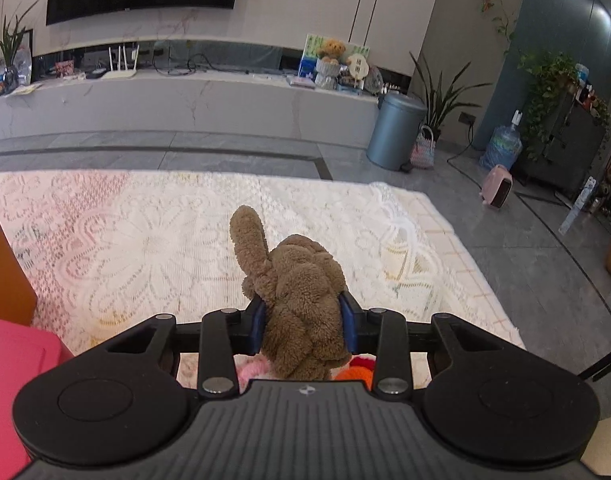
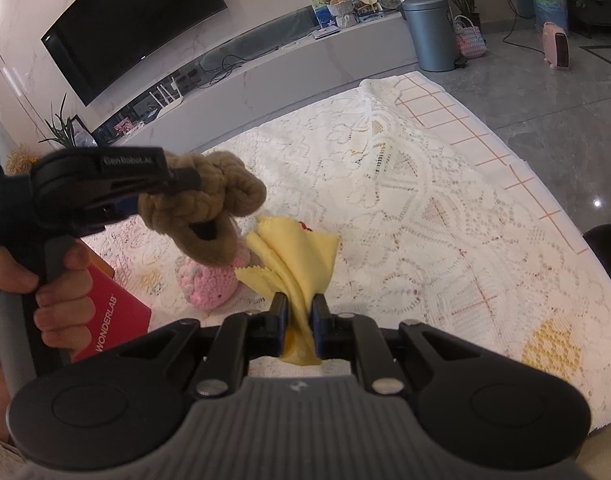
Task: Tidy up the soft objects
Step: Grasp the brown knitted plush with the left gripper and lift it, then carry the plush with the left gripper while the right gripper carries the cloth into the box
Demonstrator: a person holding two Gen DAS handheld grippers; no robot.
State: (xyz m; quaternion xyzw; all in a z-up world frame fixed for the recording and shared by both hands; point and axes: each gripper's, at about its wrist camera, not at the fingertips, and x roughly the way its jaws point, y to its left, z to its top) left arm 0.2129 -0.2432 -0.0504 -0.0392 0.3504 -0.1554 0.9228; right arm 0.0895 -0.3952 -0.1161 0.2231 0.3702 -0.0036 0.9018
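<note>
Our left gripper (image 1: 303, 322) squeezes a brown plush toy (image 1: 301, 300) and holds it up over the near edge of the lace tablecloth (image 1: 153, 248). Our right gripper (image 2: 299, 320) pinches a yellow cloth (image 2: 293, 256) tight beside a pink crochet toy (image 2: 209, 284).

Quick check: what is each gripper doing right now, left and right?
Left gripper: shut on the brown plush toy, lifted off the table.
Right gripper: shut on the yellow cloth.
</note>
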